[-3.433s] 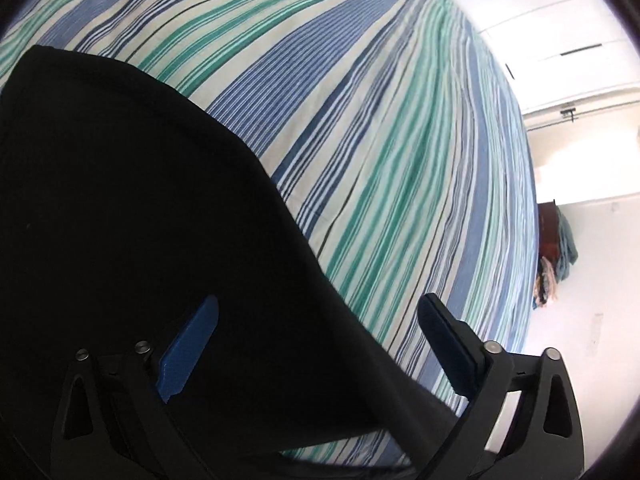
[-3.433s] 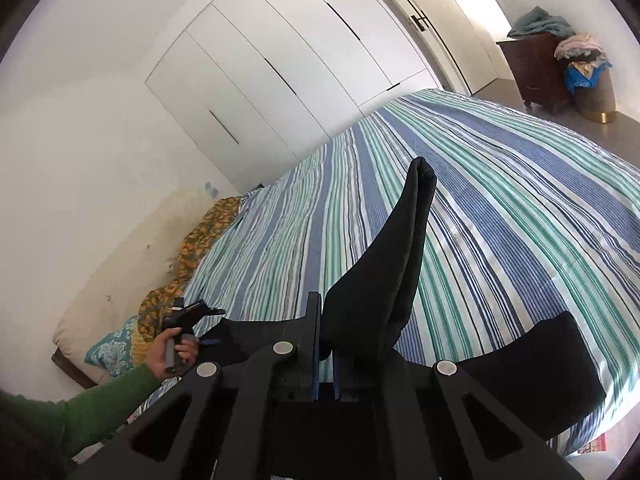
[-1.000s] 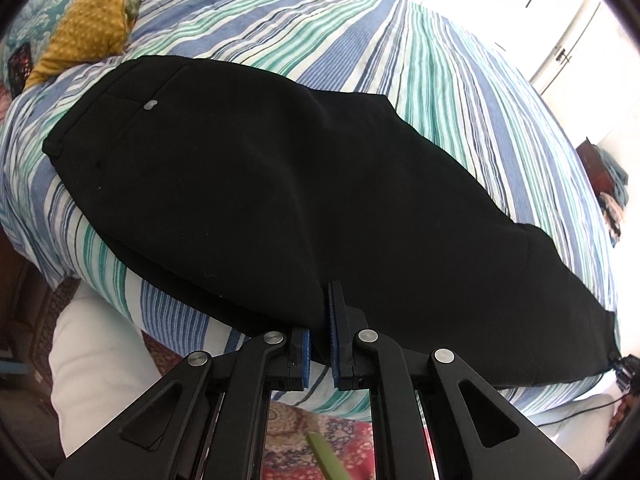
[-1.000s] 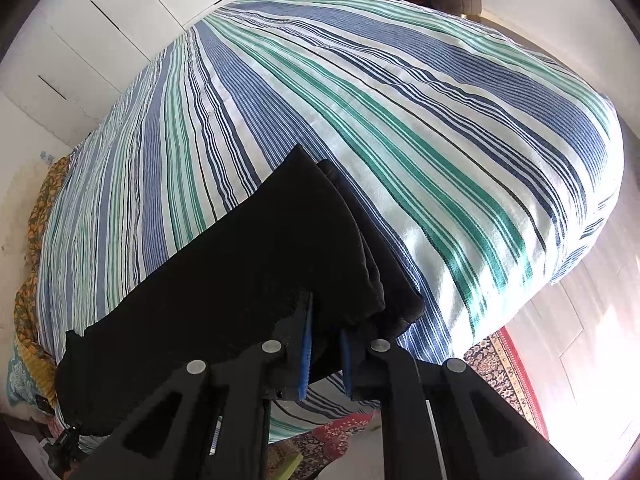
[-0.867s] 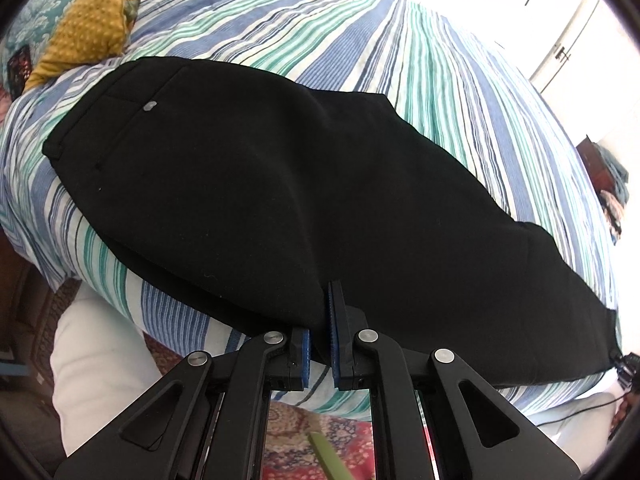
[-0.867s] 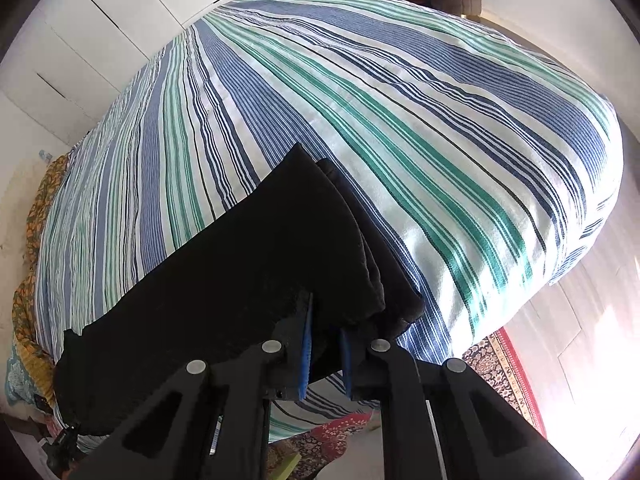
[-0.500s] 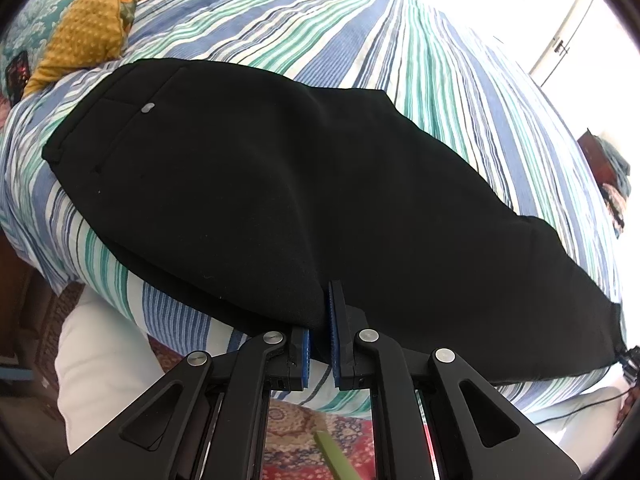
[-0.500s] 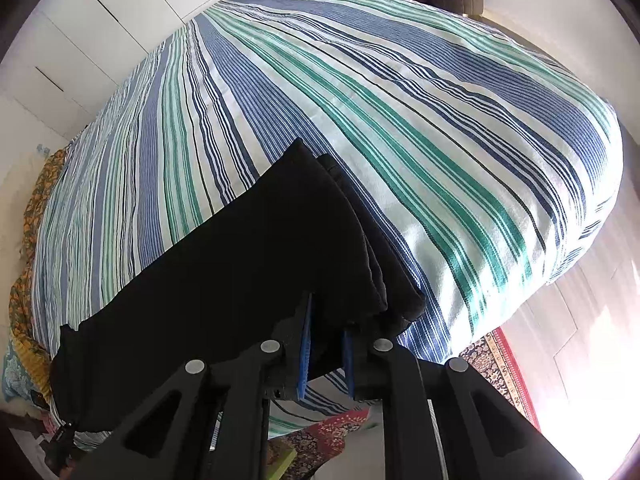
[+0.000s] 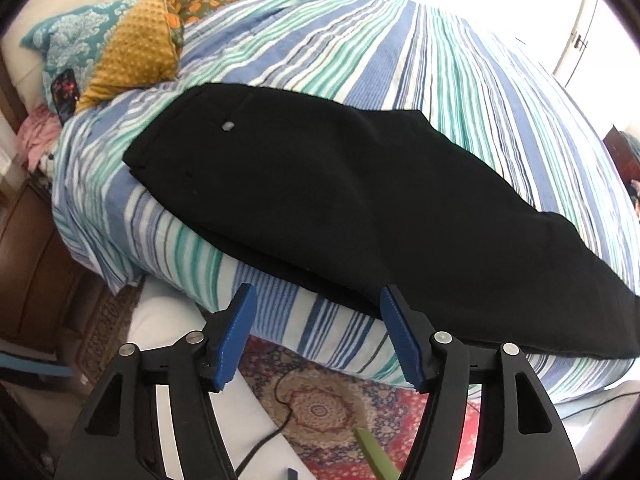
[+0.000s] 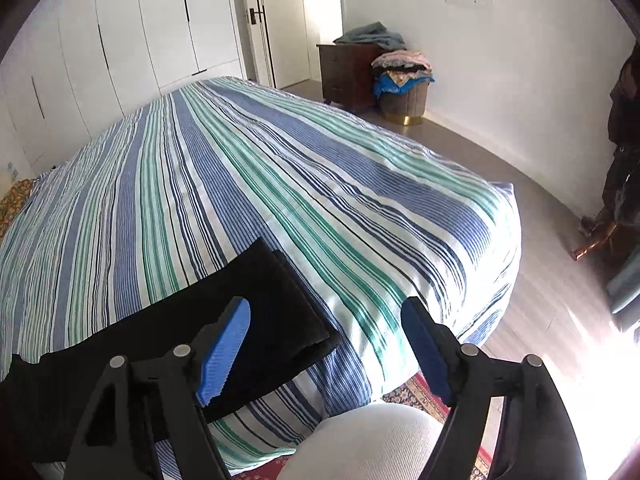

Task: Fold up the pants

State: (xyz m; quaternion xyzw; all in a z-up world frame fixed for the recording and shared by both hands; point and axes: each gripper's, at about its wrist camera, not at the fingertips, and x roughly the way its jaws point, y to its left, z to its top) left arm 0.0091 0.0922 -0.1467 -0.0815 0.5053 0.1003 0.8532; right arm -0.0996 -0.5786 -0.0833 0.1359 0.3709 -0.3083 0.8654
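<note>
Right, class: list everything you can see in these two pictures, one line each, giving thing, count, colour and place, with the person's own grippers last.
Black fabric pants: one, black, flat along the bed's near edge.
Striped bedcover: one, blue, green and white, over the bed.
Mustard knobbly cushion: one, yellow, at the bedhead.
Teal patterned pillow: one, teal, bedhead corner.
Red patterned rug: one, floor beside the bed.
Dark wooden dresser: one, brown, far wall.
Left gripper: blue pads, open.
Right gripper: blue pads, open.

Both wrist views overlook the bed (image 9: 400, 60) edge, sharing the pants (image 9: 360, 200)
</note>
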